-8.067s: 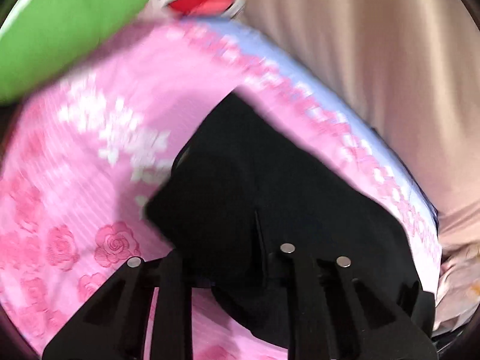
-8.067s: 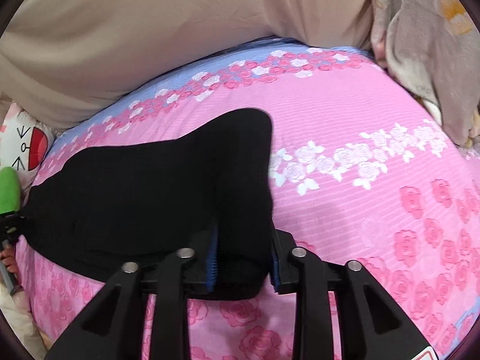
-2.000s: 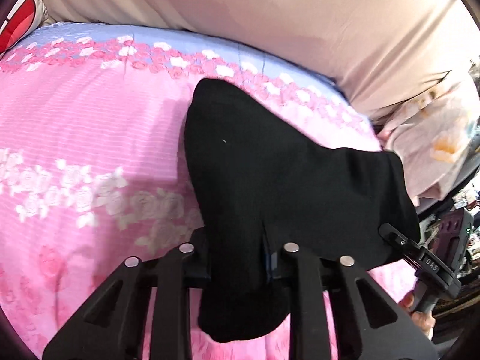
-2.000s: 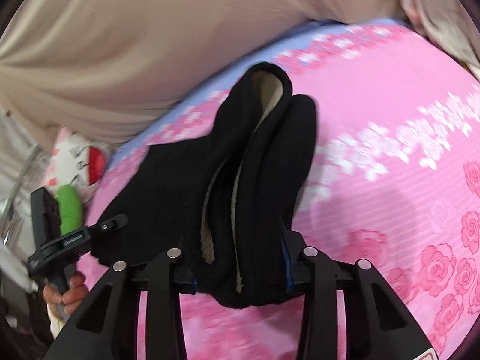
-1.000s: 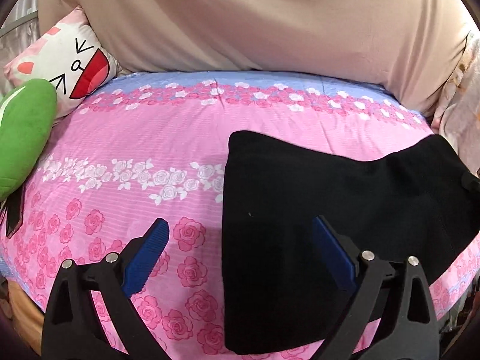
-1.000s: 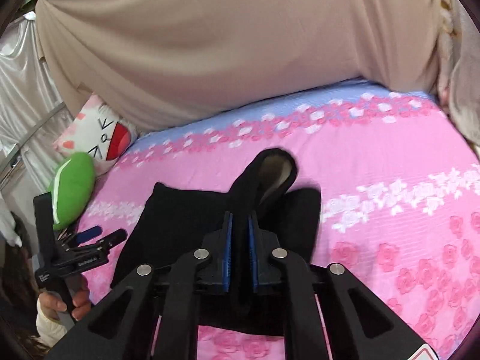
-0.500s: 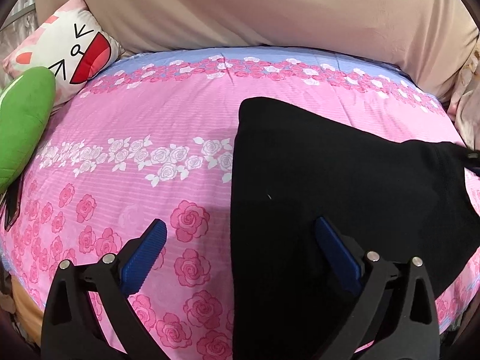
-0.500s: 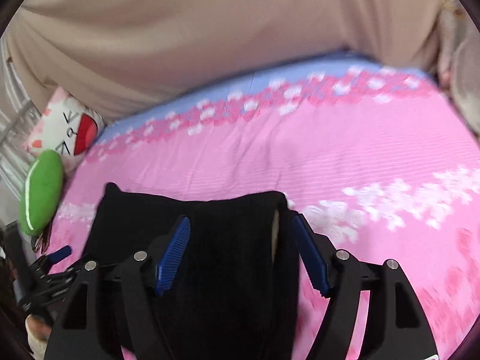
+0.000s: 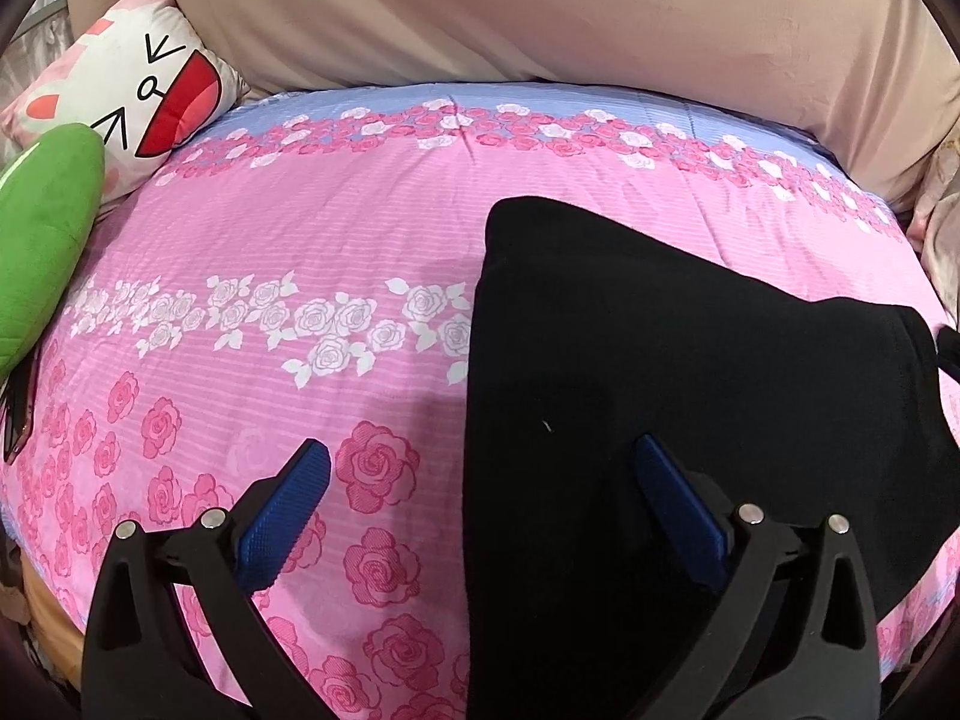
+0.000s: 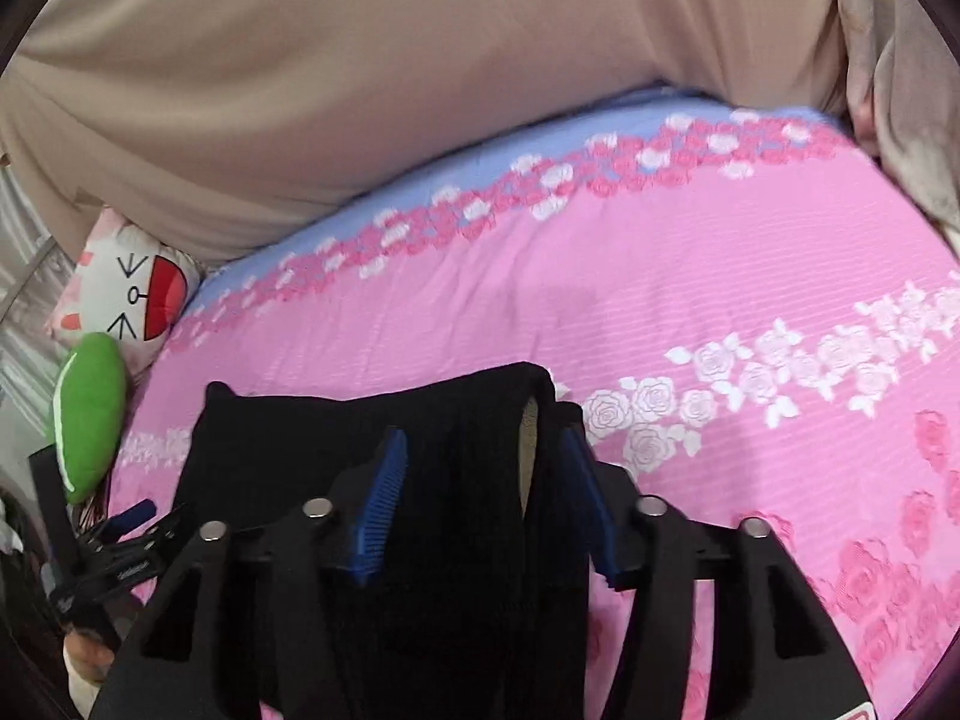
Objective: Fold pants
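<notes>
The pink rose-printed bedspread (image 9: 288,252) lies bare and passable left of the folded black fleece-lined pants (image 9: 660,360), hemmed by a green plush cushion (image 9: 42,252), a white cartoon-face pillow (image 9: 138,90) and the beige draped cloth (image 9: 540,12) behind.

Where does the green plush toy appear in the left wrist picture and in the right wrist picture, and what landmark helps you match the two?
Left wrist view: the green plush toy lies at the far left edge, beside the pink floral bedsheet.
Right wrist view: the toy sits at the left, lower down.
Shared landmark: the cartoon-face pillow, just behind the toy.
</notes>
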`<state>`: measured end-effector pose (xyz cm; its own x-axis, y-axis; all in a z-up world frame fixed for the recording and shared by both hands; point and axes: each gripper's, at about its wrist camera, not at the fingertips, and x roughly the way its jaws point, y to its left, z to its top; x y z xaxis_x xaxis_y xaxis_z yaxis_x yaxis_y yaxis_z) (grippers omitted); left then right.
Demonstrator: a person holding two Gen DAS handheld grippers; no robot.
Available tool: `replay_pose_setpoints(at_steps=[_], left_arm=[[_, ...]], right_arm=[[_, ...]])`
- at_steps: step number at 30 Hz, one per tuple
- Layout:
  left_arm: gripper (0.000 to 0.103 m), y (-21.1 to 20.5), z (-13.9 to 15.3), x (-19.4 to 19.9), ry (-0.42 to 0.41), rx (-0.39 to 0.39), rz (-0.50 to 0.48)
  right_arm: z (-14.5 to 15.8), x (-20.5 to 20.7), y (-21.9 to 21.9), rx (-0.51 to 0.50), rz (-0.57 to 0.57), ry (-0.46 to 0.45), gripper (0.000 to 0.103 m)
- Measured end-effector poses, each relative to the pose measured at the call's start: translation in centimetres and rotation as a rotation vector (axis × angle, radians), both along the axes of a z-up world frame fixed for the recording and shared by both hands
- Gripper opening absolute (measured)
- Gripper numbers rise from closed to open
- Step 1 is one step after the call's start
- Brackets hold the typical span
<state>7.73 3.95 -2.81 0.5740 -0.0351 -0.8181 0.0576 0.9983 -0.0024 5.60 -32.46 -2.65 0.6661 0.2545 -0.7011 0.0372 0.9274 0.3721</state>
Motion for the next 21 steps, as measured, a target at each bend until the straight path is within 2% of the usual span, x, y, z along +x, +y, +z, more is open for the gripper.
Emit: replay_pose_setpoints(at_steps=[5, 8, 10, 11, 12, 15, 20, 21], left_arm=[[0.098, 0.0, 0.0, -0.1, 0.004, -0.003, 0.013], [0.098, 0.3, 0.2, -0.4, 0.017, -0.018, 0.015], [0.098, 0.5, 0.2, -0.6, 0.028, -0.034, 0.012], [0.098, 0.7, 0.1, -0.8, 0.036, -0.046, 0.01], [0.098, 0.9, 0.1, -1.0, 0.046, -0.064, 0.005], [0.098, 1.1, 0.3, -2.0, 0.061, -0.09, -0.003], [0.098, 0.2, 1.8, -4.3, 0.055, -0.14, -0.071], [0.098, -0.4, 2.5, -4.9, 0.042, -0.157, -0.105]], right_arm=[[0.6, -3.2, -0.1, -0.06, -0.012, 0.018, 0.057], [0.0, -4.8, 0.3, -0.034, 0.012, 0.029, 0.053], [-0.5, -5.9, 0.8, -0.051, 0.029, 0.053, 0.051], [-1.1, -6.3, 1.1, -0.066, 0.042, 0.069, 0.037], [-1.6, -6.5, 1.2, -0.069, 0.052, 0.083, 0.029], [-1.4, -7.6, 1.5, -0.043, 0.057, 0.068, 0.016], [0.6, -8.3, 1.5, 0.017, 0.097, 0.022, 0.015], [0.6, -8.1, 1.4, 0.028, 0.106, 0.033, 0.021]])
